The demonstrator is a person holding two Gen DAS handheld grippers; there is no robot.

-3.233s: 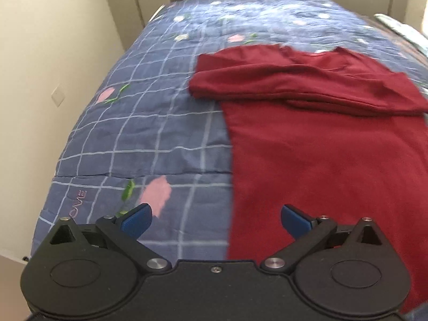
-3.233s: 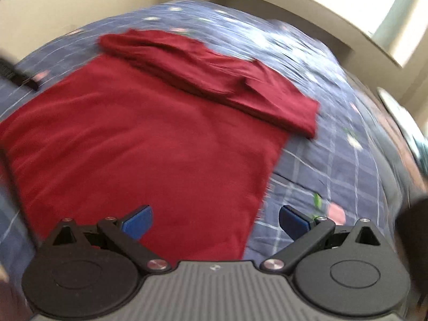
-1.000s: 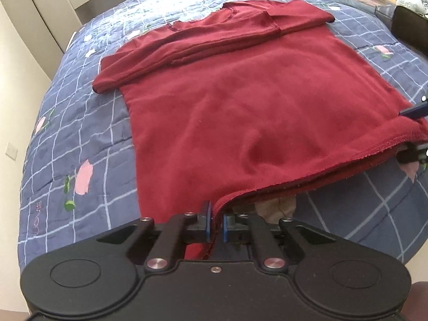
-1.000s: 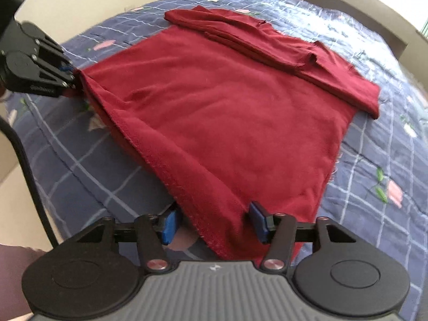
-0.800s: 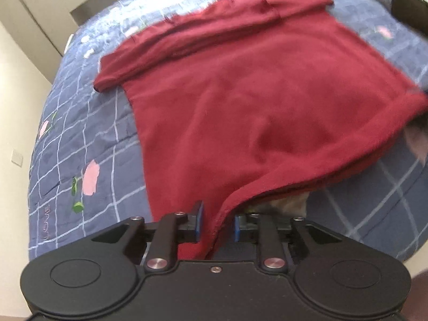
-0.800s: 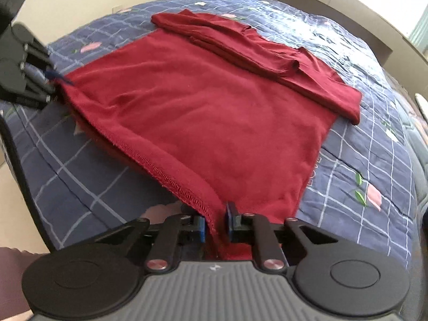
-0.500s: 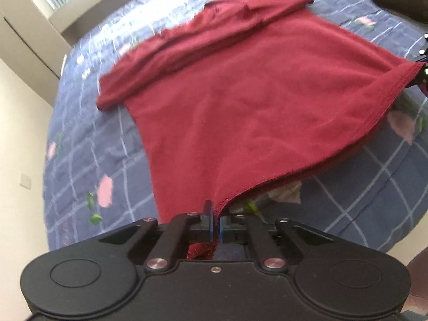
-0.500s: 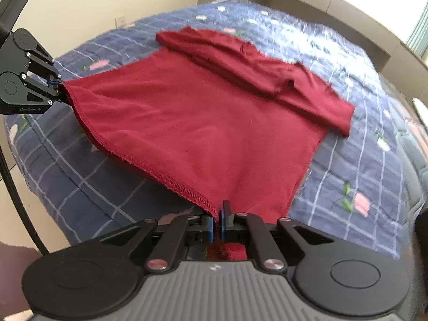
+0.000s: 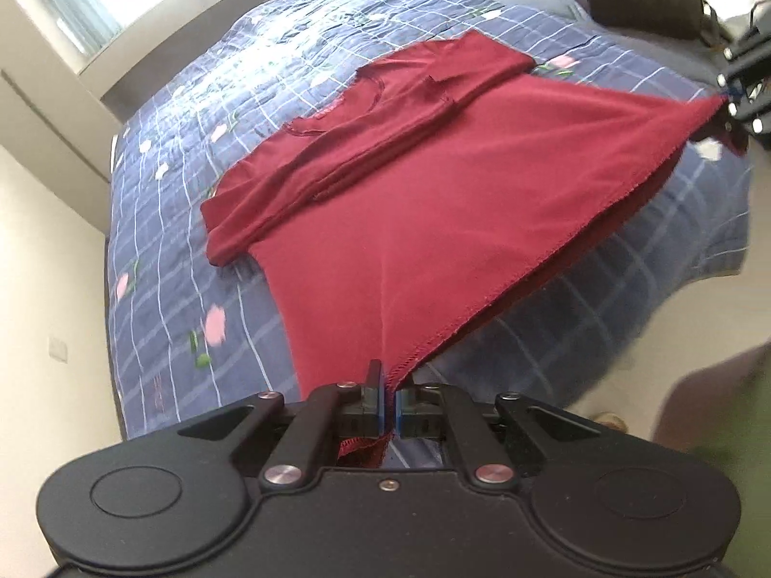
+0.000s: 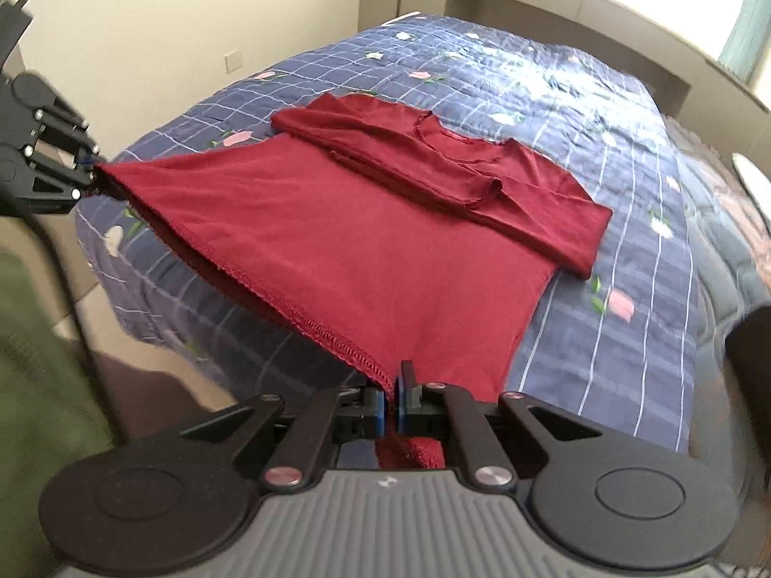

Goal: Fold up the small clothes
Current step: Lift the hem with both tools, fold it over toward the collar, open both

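You are pinching the red shirt's (image 9: 433, 221) near hem corners in both closed tools, left tool (image 9: 389, 407) and right tool (image 10: 390, 407); next, carry the hem far toward the collar, over the bed (image 10: 626, 347)

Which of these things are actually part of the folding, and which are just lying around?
Part of the job:
red shirt
left gripper, shut on its hem
right gripper, shut on its hem
quilt, the folding surface

Just lying about:
black bag
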